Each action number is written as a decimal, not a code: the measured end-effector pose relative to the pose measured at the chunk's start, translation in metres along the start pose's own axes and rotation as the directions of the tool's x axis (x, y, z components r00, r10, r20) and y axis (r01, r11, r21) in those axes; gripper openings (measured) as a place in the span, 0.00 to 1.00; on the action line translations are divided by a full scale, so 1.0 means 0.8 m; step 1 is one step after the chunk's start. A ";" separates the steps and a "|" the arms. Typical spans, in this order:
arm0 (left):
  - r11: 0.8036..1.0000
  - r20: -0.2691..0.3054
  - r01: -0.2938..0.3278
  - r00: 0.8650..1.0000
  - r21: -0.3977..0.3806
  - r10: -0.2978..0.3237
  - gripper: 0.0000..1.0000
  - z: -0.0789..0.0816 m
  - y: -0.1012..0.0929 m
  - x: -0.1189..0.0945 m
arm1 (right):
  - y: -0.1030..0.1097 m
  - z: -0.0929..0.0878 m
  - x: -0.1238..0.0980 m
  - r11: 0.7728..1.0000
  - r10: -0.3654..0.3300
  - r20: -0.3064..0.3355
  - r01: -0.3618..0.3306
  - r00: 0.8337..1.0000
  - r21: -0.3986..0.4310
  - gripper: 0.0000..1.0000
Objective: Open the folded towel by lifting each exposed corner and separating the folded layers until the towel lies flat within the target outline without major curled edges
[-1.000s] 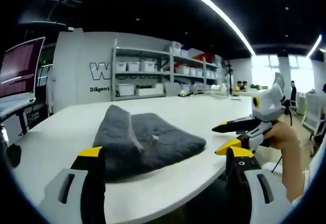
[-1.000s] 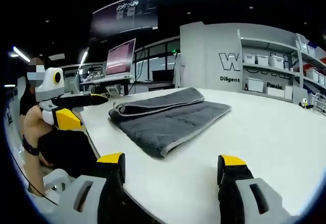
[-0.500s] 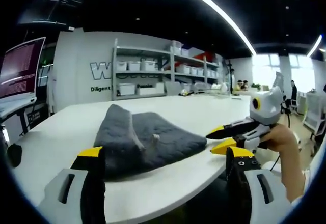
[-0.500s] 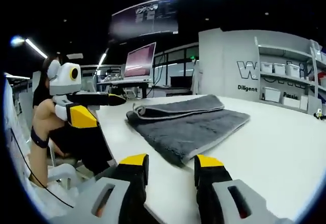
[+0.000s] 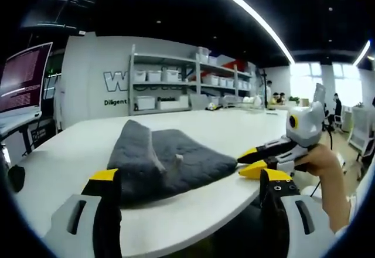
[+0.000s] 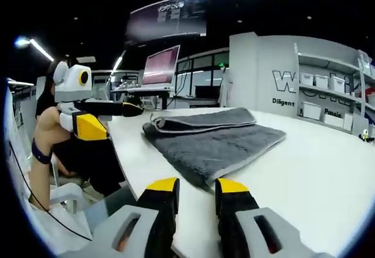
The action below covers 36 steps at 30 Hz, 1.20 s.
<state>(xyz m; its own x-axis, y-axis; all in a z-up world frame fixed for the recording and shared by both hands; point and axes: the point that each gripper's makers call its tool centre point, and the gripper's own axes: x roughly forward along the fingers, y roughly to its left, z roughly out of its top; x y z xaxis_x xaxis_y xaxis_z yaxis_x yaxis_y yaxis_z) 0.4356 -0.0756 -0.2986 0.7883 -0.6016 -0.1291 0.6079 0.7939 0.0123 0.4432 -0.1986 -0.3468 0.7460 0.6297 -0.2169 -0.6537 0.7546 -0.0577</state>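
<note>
We see the folded grey towel lying on the white surface, close to its near edge. In the left gripper view one fold stands up as a ridge on the towel's left part, and a small pale tag sticks up near its middle. In the right gripper view the towel shows a rolled upper layer at the back and a flatter layer spreading toward us, its near corner just beyond our right gripper.

Our left gripper hovers at the surface's near edge with its fingers spread wide apart, holding nothing; the towel sits ahead, between them. Our right gripper has its yellow-tipped fingers drawn close together with a narrow gap left; we cannot tell whether any cloth sits between them. From the left gripper view, the right gripper comes in from the right, held by a hand, its tips at the towel's right corner.

Behind the surface stand shelves with white bins and a monitor.
</note>
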 end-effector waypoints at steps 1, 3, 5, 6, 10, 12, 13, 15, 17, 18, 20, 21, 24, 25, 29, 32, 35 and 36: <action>1.000 0.000 0.000 1.000 0.000 0.000 0.96 0.000 0.000 0.000 | 0.000 0.000 0.001 1.000 0.001 0.003 -0.001 1.000 -0.002 0.20; 1.000 -0.001 0.000 1.000 -0.001 0.000 0.96 -0.001 0.000 0.000 | -0.001 0.001 0.002 1.000 0.002 0.010 -0.002 1.000 0.000 0.19; 1.000 -0.001 0.000 1.000 -0.002 0.000 0.96 -0.001 0.000 0.001 | -0.002 0.002 0.003 1.000 -0.004 0.017 0.004 1.000 -0.009 0.17; 1.000 -0.002 0.000 1.000 -0.002 0.000 0.96 -0.001 0.000 0.001 | -0.003 0.002 0.003 1.000 -0.007 0.018 0.007 1.000 -0.010 0.15; 1.000 -0.004 0.003 1.000 -0.001 -0.003 0.96 -0.001 0.000 0.002 | -0.004 0.002 0.004 1.000 -0.006 0.028 0.006 1.000 -0.007 0.10; 1.000 -0.004 0.004 1.000 -0.001 -0.004 0.96 -0.001 0.000 0.002 | -0.004 0.004 0.004 1.000 -0.008 0.038 0.008 0.999 -0.014 0.06; 1.000 -0.004 0.004 1.000 -0.001 -0.004 0.96 -0.001 0.000 0.002 | -0.004 0.004 0.003 1.000 -0.011 0.042 0.012 0.999 -0.021 0.03; 1.000 -0.005 0.004 1.000 -0.002 -0.004 0.96 -0.001 0.000 0.002 | -0.004 0.006 0.003 1.000 -0.014 0.048 0.016 0.999 -0.026 0.00; 1.000 -0.006 0.003 1.000 -0.002 -0.003 0.96 -0.001 0.001 0.002 | -0.004 0.008 0.002 1.000 -0.012 0.059 0.013 0.998 -0.025 0.00; 1.000 -0.006 0.003 1.000 -0.003 -0.003 0.96 -0.001 0.001 0.003 | -0.004 0.008 0.002 1.000 -0.013 0.061 0.015 0.998 -0.024 0.00; 1.000 -0.006 0.003 1.000 -0.003 -0.003 0.96 -0.001 0.001 0.003 | -0.005 0.009 0.002 1.000 -0.015 0.065 0.017 0.998 -0.026 0.00; 1.000 -0.006 0.003 1.000 -0.003 -0.003 0.96 -0.001 0.001 0.003 | -0.006 0.010 0.001 0.999 -0.016 0.066 0.018 0.998 -0.027 0.00; 1.000 -0.006 0.004 1.000 -0.003 -0.004 0.96 -0.001 0.001 0.003 | -0.006 0.011 0.000 0.999 -0.017 0.065 0.019 0.998 -0.031 0.00; 1.000 -0.006 0.003 1.000 -0.003 -0.003 0.96 -0.001 0.002 0.003 | -0.007 0.011 0.000 0.999 -0.018 0.065 0.020 0.998 -0.031 0.00; 1.000 -0.007 0.002 1.000 -0.004 -0.002 0.96 -0.001 0.003 0.002 | -0.010 0.015 -0.004 0.999 -0.029 0.079 0.032 0.996 -0.032 0.00; 1.000 -0.007 0.001 1.000 -0.007 -0.001 0.96 -0.001 0.004 0.002 | -0.013 0.018 -0.008 0.999 -0.039 0.087 0.042 0.995 -0.034 0.00; 1.000 -0.007 -0.001 1.000 -0.009 0.001 0.95 -0.001 0.005 0.002 | -0.018 0.019 -0.011 0.998 -0.055 0.091 0.058 0.994 -0.032 0.00; 1.000 -0.007 -0.001 1.000 -0.009 0.001 0.95 -0.001 0.005 0.002 | -0.020 0.019 -0.013 0.997 -0.063 0.092 0.066 0.994 -0.033 0.00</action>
<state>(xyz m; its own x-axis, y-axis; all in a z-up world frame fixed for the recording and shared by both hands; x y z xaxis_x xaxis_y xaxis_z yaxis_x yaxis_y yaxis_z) 0.4394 -0.0734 -0.2998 0.7879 -0.6005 -0.1361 0.6065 0.7950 0.0036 0.4483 -0.2144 -0.3286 0.7941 0.5953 -0.1225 -0.6068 0.7880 -0.1037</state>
